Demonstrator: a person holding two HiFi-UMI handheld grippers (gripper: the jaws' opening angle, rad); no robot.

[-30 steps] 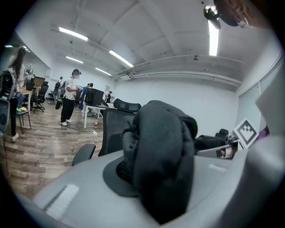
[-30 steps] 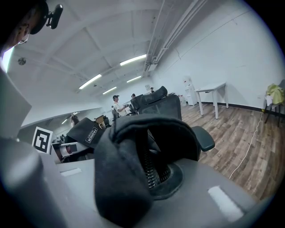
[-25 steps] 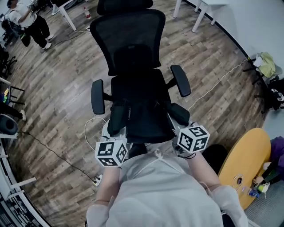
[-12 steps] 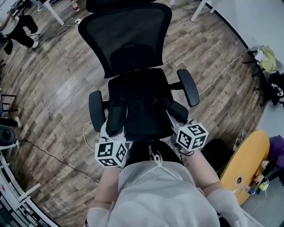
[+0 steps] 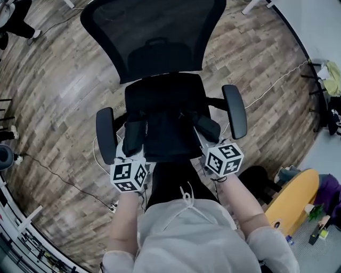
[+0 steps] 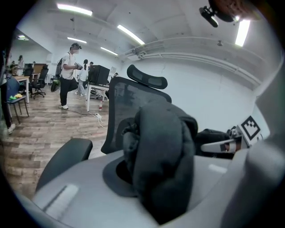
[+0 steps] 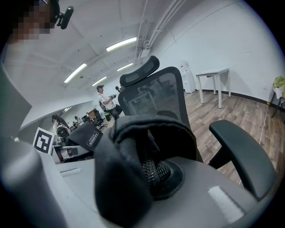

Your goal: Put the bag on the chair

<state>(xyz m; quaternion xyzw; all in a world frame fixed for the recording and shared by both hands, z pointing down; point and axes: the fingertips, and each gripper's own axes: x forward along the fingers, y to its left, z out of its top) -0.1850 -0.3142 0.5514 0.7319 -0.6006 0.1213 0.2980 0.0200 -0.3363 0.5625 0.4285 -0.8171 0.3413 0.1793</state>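
— What's underfoot?
— A grey-brown wood-plank floor point(image 5: 64, 96). A white cable point(image 5: 272, 88) trails across it toward the right wall, and a thin dark cable point(image 5: 64, 181) crosses the left side toward a white plug block point(image 5: 113, 208)
— And round the edges?
— A yellow round table point(image 5: 293, 197) low on the right, a yellow-green cloth point(image 5: 334, 82) hanging at the right edge, white table legs point(image 5: 250, 6) at the top
— Anyone about?
— A person in a white top point(image 6: 68, 78) stands far off near desks, under long ceiling lights point(image 6: 130, 34). A white table point(image 7: 213, 73) stands by the far wall
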